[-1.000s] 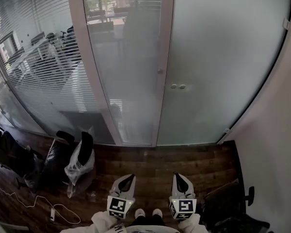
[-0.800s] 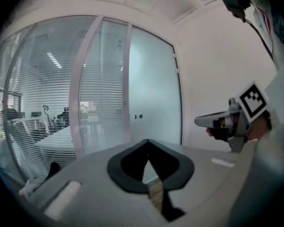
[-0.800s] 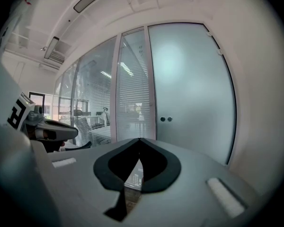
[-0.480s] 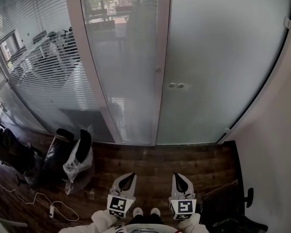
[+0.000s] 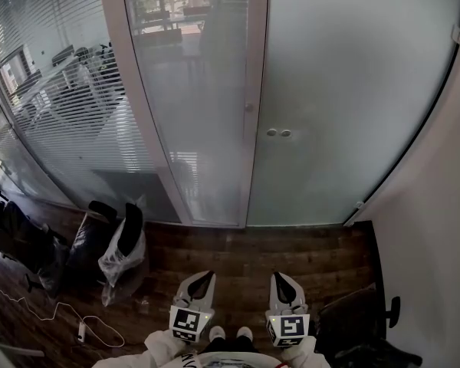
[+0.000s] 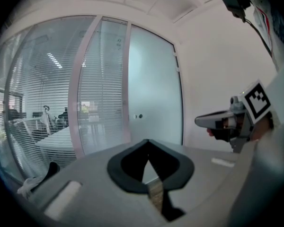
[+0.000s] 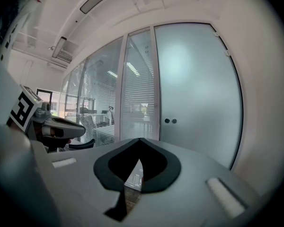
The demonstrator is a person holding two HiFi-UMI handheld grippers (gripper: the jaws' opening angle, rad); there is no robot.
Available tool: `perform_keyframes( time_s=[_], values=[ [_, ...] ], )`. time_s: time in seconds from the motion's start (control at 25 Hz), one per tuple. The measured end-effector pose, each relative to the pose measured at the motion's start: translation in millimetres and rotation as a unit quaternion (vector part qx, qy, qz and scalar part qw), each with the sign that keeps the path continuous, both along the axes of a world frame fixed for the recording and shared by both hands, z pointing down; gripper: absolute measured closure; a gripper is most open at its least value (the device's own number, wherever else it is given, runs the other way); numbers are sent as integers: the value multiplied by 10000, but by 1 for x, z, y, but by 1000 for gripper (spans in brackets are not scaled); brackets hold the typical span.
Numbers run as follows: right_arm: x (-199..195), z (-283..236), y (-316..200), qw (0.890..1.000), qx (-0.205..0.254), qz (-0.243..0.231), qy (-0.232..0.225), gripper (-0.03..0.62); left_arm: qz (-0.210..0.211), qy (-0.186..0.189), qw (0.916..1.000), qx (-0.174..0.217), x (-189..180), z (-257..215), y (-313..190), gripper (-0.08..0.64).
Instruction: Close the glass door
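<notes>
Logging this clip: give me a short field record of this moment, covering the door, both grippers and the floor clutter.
door: frosted glass door, looks flush with its frame
door hardware: two round fittings near its left edge
left gripper: shut, empty, well short of the door
right gripper: shut, empty, level with the left one
floor: dark wood floor
clutter: black chair and pale bag at the left

Noted frosted pale blue-grey on glass door, ahead of right tongs. Fine white horizontal stripes on glazed partition, ahead-left of left tongs. Dark brown planks on floor beneath; black-and-white squares on marker cubes.
</notes>
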State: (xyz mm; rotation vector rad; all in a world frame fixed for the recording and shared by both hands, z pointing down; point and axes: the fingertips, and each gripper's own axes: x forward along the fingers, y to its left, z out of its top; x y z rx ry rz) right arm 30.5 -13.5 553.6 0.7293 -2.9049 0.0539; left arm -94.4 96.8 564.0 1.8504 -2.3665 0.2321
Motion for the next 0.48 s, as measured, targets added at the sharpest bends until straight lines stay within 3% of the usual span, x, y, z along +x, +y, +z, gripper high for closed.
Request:
perform_keyframes(
  time_s=[0.48],
  values=[
    [-4, -1, -5, 10000, -26, -36, 13, 586, -22, -1, 10000, 17, -2, -1, -6, 558]
  ],
)
